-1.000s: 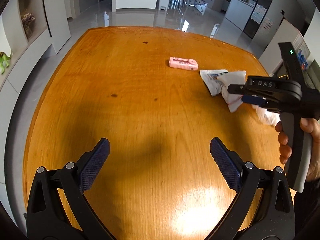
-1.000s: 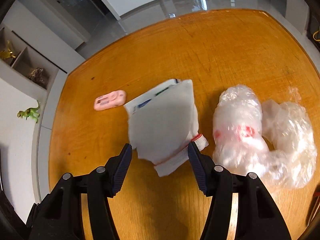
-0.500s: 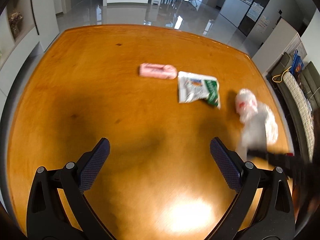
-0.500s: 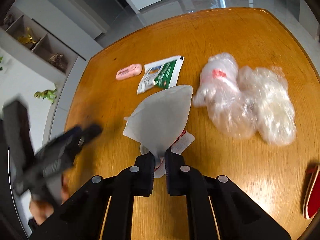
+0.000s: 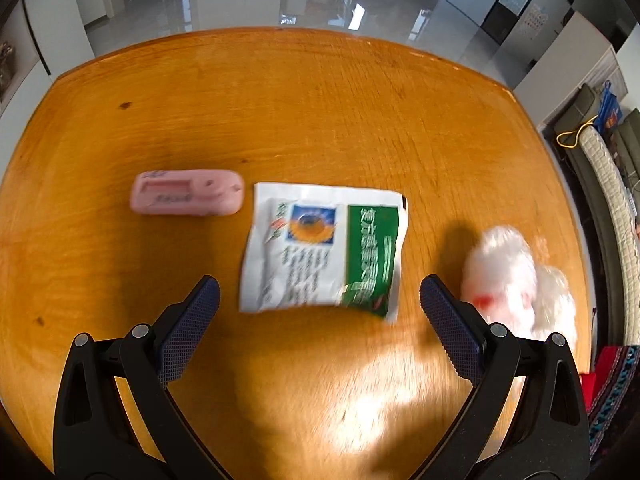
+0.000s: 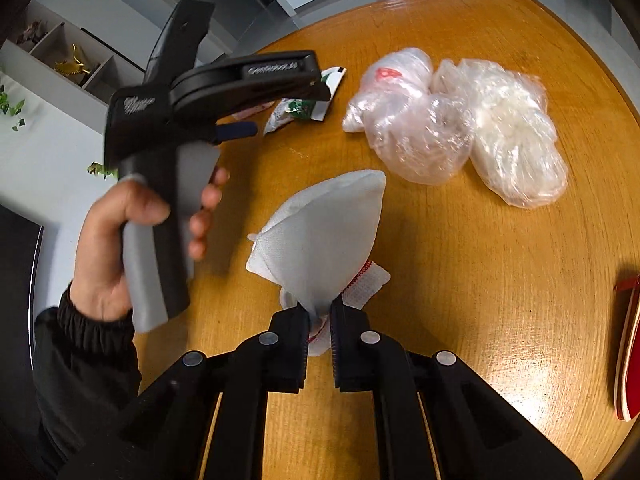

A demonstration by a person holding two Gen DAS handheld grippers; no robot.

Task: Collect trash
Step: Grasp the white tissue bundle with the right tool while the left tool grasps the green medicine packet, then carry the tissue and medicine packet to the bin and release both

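Presently the right gripper (image 6: 319,316) has its fingers clamped on the lower corner of a white fabric pouch (image 6: 324,236), which stands up from the grip with a red-stitched tag just beside the finger tips; whether the pouch rests on the wooden bench (image 6: 480,280) or is held clear of it cannot be told. The left gripper (image 5: 320,316) hangs over the bench with its fingers wide apart and nothing between them.

Landmark for positions: the green-and-white sachet (image 5: 326,250), lying flat on the bench. It sits directly ahead of the left gripper's open fingers, between their lines of reach. A pink oblong item (image 5: 188,198) lies just beside the sachet on its left. Crumpled clear plastic bags (image 6: 460,124) lie to the sachet's right, apart from it. The pouch is held nearer the person than the sachet. A red object (image 6: 628,348) shows at the bench edge, well apart from the sachet — its nature cannot be told.

Assessment: one piece of trash is secured in the right gripper; the step in hand appears to be the left gripper's approach to the sachet. The next move likely calls for lowering until a finger catches an edge — a flat, thin packet offers little to pinch, and may slide rather than lift.
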